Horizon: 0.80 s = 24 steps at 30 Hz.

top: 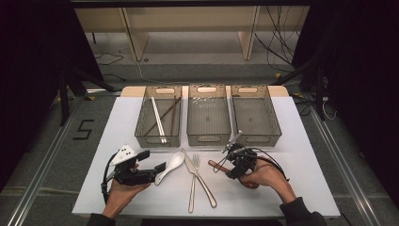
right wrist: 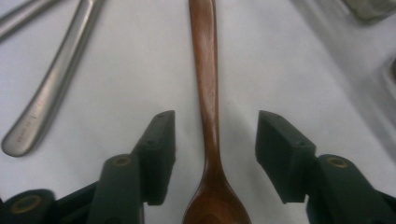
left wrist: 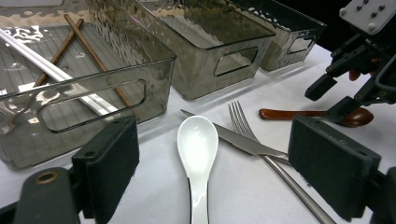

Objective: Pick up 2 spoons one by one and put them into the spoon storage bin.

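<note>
The right tool (right wrist: 212, 154) is straddling, jaws half open and not yet gripping, the wooden spoon (right wrist: 208, 93) lying near-right on the counter (top: 301, 188); light, stiff and smooth, it probably suits pinching at the neck.

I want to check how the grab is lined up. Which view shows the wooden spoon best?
The right gripper view: the wooden spoon lies between the open jaws, pads clear of its neck. The left gripper view shows it far off behind the right gripper; in the high view only its handle shows clearly.
</note>
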Available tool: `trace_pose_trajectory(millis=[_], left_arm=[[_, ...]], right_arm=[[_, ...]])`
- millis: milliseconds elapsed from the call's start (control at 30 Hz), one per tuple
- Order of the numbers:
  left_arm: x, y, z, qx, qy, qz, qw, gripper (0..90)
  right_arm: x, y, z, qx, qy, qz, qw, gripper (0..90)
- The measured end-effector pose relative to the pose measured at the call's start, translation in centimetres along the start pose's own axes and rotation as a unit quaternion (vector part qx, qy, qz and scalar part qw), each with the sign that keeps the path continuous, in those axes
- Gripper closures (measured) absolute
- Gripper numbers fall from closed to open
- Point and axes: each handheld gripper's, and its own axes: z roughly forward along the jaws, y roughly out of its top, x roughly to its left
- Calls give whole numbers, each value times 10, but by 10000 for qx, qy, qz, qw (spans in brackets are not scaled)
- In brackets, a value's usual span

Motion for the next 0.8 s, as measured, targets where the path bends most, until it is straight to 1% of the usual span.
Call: trace_pose_trajectory(millis=[33,133,233,300,400,433,467,533,667,700,800], left_arm=[[0,0,0,3,1,11,10000,162],[-1,1,1,20,-6,29,10000,162],[-2,1,2,33,-3,79,10000,162],[-3,1,1,47,2,92,9999,162],[-4,1,1,16,14,66,10000,162],[-4,1,1,6,9,66,10000,162],[-4,1,1,30,1,83,10000,162],[-3,0,0,40,-7,115,9999,162],[-1,-1,-2,-7,7,59,10000,162],[-1,-1,-2,-9,2,60,10000,162],[-2,-1,-2,8,-11,98,10000,162]], right_arm=[[1,0,1,61,25,36,10000,532],[-1,-1,5,115,8,-121,9999,578],[0,-2,6,192,31,-128,9997,609],[-2,-2,7,196,36,-230,9995,630],[-2,-2,8,237,43,-194,9995,657],[-2,-2,9,287,47,-217,9993,664],[-2,-3,10,253,20,-230,9994,673],[-2,-3,9,292,-12,-252,9993,705],[0,0,10,374,-62,-273,9989,737],[0,0,10,371,-65,-345,9987,748],[1,1,10,420,-53,-353,9985,768]])
